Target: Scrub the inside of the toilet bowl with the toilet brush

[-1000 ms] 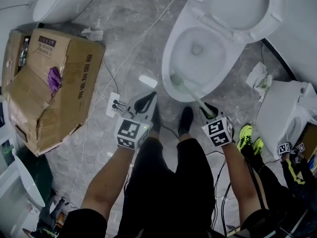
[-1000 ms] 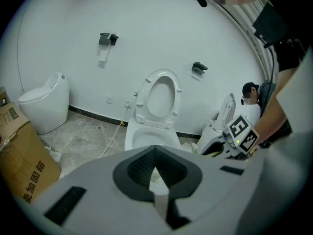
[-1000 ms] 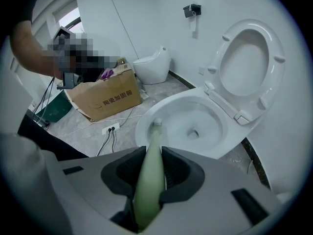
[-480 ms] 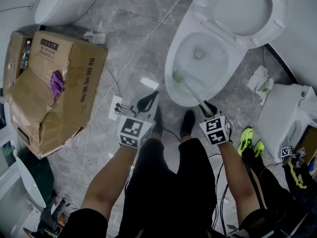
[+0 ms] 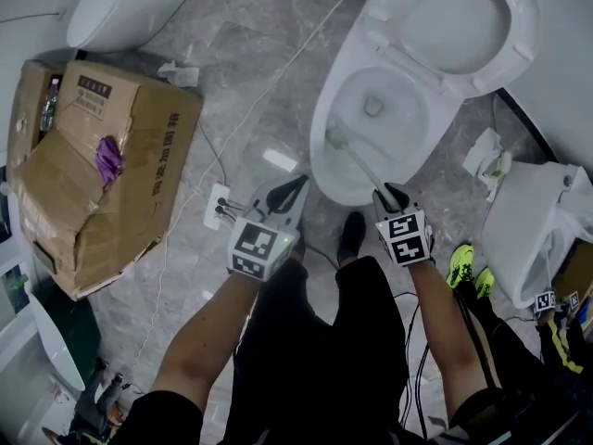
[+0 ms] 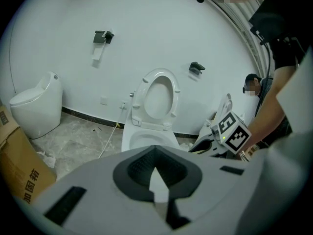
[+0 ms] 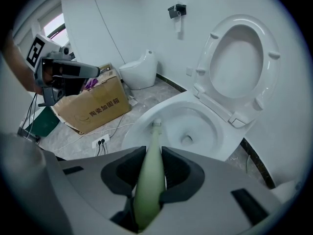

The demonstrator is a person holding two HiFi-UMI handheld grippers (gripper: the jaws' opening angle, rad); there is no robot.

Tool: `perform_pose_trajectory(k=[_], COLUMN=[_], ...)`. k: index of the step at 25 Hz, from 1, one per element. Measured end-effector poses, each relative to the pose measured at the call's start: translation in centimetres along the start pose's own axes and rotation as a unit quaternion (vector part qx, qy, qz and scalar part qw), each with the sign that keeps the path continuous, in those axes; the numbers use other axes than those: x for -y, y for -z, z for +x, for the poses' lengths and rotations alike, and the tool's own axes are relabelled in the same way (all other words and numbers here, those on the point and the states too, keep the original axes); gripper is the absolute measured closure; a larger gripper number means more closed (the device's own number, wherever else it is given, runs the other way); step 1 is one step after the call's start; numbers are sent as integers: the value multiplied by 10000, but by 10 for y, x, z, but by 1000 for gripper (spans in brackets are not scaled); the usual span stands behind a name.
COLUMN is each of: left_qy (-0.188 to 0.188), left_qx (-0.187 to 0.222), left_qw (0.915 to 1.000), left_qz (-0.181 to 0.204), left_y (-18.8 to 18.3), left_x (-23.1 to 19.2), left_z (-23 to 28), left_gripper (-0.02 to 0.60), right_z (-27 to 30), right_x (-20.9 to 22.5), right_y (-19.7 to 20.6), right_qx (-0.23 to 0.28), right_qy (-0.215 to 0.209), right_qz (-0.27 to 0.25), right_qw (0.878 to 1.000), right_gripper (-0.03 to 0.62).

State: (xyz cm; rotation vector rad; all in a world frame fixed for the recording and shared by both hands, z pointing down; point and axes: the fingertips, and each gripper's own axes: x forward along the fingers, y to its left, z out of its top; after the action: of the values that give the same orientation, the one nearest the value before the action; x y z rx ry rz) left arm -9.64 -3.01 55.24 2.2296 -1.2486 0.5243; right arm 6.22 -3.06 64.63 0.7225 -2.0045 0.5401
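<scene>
The person stands on a grey marble floor [image 5: 232, 63] in black trousers and black shoes [image 5: 350, 225], holding one tool in each hand. The left tool [image 5: 295, 185] [image 6: 156, 175] hovers over the floor just left of the bowl's near edge. Its jaws are together with nothing between them. The right tool [image 5: 391, 193] [image 7: 149, 168] is clamped on the handle of the pale green plastic toilet brush [image 5: 357, 165] [image 7: 149, 180], near the handle's upper end.

The handle slopes down and away from the right tool, over the near rim of the white ceramic toilet bowl [image 5: 320, 128] [image 7: 171, 102]. The brush's bristle head [image 5: 335, 140] [image 7: 156, 124] lies inside the bowl against the near left wall, apart from the drain opening in the middle. The white toilet seat [image 5: 394, 7] [image 7: 268, 58] [image 6: 159, 72] is raised upright at the back of the bowl.

Left of the left tool a white power strip [image 5: 218, 202] [image 7: 100, 142] with plugs in it lies on the floor, its cord running off towards the wall. Farther left sits a battered brown cardboard box [image 5: 139, 156] [image 7: 93, 106] [image 6: 14, 170] with its flaps open. Beyond the box, by the wall, stands a second white toilet [image 5: 120, 3] [image 6: 34, 106] [image 7: 139, 72] with its lid down.
</scene>
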Motion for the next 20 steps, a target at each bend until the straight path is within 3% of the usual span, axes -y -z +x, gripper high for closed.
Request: perform_pose_trajectory(k=[20], left_qy=[-132], left_qx=[152], left_qw=[9998], left_qz=[32], left_y=[-21], left_x=[-14], left_z=[29], left_gripper=[578], right_z=[19], right_x=[50], right_y=[-27], right_qx=[232], right_qy=[395], right_qz=[230], right_qw=[9987], right_gripper=[490])
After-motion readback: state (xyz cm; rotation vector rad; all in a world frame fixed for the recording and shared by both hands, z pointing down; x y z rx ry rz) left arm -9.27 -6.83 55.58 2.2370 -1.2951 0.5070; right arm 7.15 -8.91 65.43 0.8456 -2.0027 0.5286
